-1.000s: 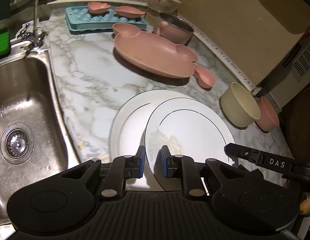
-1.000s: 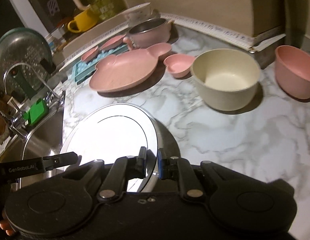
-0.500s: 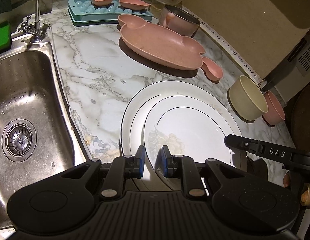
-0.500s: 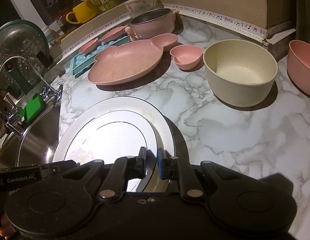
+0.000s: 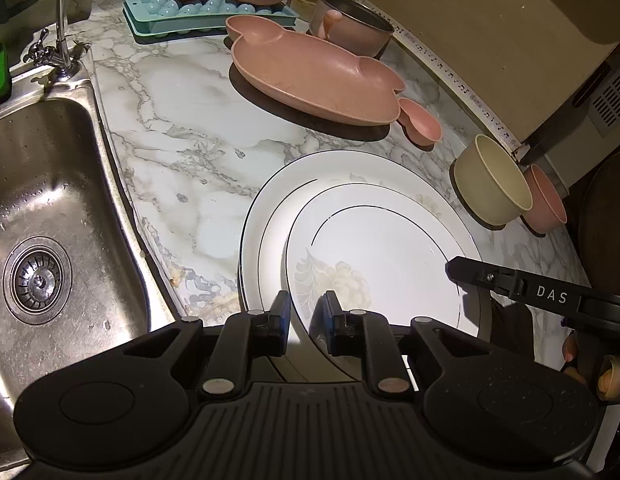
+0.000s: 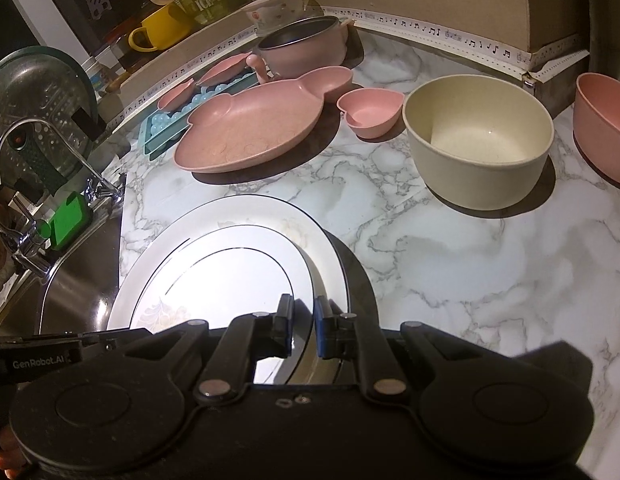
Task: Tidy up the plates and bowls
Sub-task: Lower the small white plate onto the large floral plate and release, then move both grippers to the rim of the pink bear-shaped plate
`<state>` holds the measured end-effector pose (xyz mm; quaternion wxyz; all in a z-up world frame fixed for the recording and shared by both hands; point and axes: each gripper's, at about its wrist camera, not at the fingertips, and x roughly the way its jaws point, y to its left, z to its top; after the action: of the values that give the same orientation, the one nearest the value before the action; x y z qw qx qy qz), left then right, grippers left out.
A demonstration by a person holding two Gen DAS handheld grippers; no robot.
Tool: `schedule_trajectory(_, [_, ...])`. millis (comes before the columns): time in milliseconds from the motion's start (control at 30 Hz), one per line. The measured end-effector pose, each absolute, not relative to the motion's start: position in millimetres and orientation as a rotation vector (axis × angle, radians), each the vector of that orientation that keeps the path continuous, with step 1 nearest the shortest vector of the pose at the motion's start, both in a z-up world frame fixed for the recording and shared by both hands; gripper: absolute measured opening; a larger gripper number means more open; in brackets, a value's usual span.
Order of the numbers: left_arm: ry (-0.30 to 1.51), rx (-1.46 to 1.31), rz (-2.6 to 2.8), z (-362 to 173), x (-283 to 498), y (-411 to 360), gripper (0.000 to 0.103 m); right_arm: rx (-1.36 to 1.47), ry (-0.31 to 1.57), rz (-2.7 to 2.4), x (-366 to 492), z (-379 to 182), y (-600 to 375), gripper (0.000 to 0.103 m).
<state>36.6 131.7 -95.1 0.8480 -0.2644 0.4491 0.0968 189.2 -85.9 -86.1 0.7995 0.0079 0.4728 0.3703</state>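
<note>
A small white plate with a faint flower print [image 5: 381, 256] lies on a larger white plate [image 5: 349, 168] on the marble counter; they also show in the right wrist view, small plate [image 6: 230, 276] on large plate [image 6: 270, 212]. My left gripper [image 5: 306, 316] is shut on the small plate's near-left rim. My right gripper [image 6: 302, 320] is shut on its near-right rim. A cream bowl [image 6: 477, 136] and a pink bowl [image 6: 601, 120] stand to the right.
A pink animal-shaped platter [image 5: 313, 72], a small pink heart dish [image 6: 369, 112], a pink pot [image 6: 306, 48] and a teal tray [image 5: 206, 12] with two pink dishes stand at the back. The steel sink [image 5: 42, 240] and faucet [image 5: 62, 16] lie to the left.
The small plate, held tilted above the large one a second ago, has come down flat onto it. Both grippers have kept hold of its rim.
</note>
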Motion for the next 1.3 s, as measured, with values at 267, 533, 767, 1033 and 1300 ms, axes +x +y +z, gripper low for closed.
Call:
schedule_trajectory(267, [0.962, -0.589, 0.197, -93, 35, 137, 0.016, 0.024, 1.025, 0.792, 188, -87, -86, 0.01])
schedule_trajectory(533, [0.964, -0.6, 0.191, -91, 33, 139, 0.016, 0.008, 1.026, 0.792, 187, -87, -85, 0.01])
schedule_trajectory(767, [0.952, -0.594, 0.187, -88, 27, 138, 0.016, -0.041, 1.025, 0.79, 183, -85, -82, 0.012])
schedule_trajectory(1033, [0.913, -0.543, 0.15, -77, 23, 129, 0.016, -0.09, 1.013, 0.773, 177, -77, -82, 0.019])
schedule_trajectory(1300, [0.816, -0.453, 0.122, -48, 23, 120, 0.017, -0.128, 0.925, 0.769, 161, -47, -78, 0.032])
